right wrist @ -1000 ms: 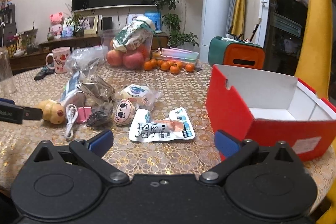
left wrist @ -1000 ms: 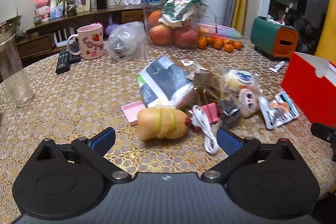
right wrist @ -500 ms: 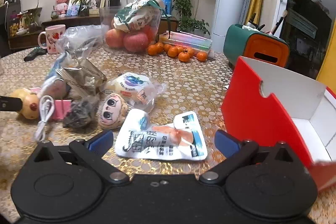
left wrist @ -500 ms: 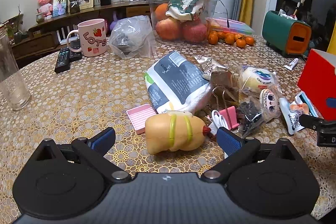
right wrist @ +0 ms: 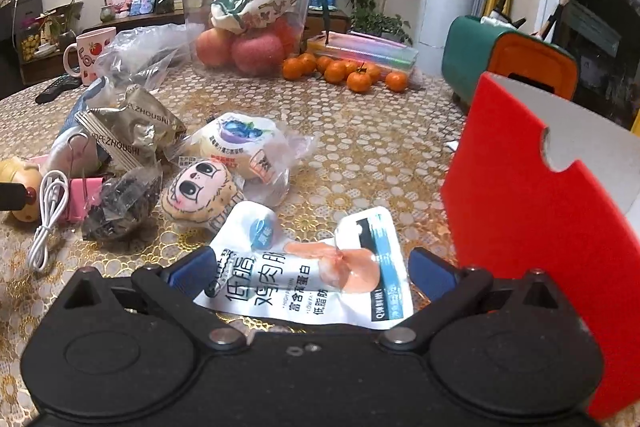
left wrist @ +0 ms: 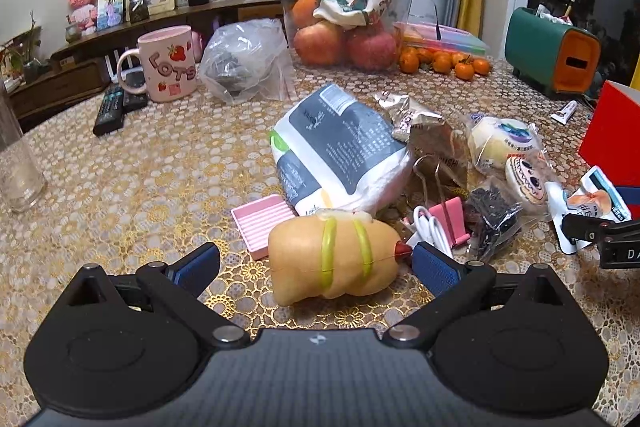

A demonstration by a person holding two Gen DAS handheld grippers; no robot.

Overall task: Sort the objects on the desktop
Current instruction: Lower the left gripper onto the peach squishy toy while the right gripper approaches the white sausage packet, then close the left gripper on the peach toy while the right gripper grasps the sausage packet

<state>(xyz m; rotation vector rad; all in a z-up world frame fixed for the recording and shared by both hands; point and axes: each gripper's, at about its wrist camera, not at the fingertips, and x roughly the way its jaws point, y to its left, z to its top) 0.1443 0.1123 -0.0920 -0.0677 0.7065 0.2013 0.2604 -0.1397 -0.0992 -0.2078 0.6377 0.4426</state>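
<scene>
A yellow squishy toy (left wrist: 336, 261) with two green bands lies on the table between the fingers of my open left gripper (left wrist: 316, 267), untouched by the pads. Behind it sit a pink striped block (left wrist: 260, 221), a white-and-grey bag (left wrist: 336, 147), a pink binder clip (left wrist: 452, 217) and a white cable (left wrist: 430, 227). My open right gripper (right wrist: 310, 269) straddles a flat white chicken snack pouch (right wrist: 312, 267). Just right of it stands an open red box (right wrist: 540, 227). A face-printed cake (right wrist: 198, 189), a blueberry bun (right wrist: 240, 141) and a dark packet (right wrist: 120, 203) lie beyond.
A pink mug (left wrist: 168, 63), remotes (left wrist: 114, 105) and a tall glass (left wrist: 16, 163) stand at the left. A clear fruit tub (left wrist: 344, 27), tangerines (left wrist: 444, 61), a plastic bag (left wrist: 244, 61) and a green-orange box (left wrist: 552, 53) line the far side.
Both grippers have moved forward and lower. The yellow toy now lies between the left fingers, and the snack pouch between the right fingers. Both stay open.
</scene>
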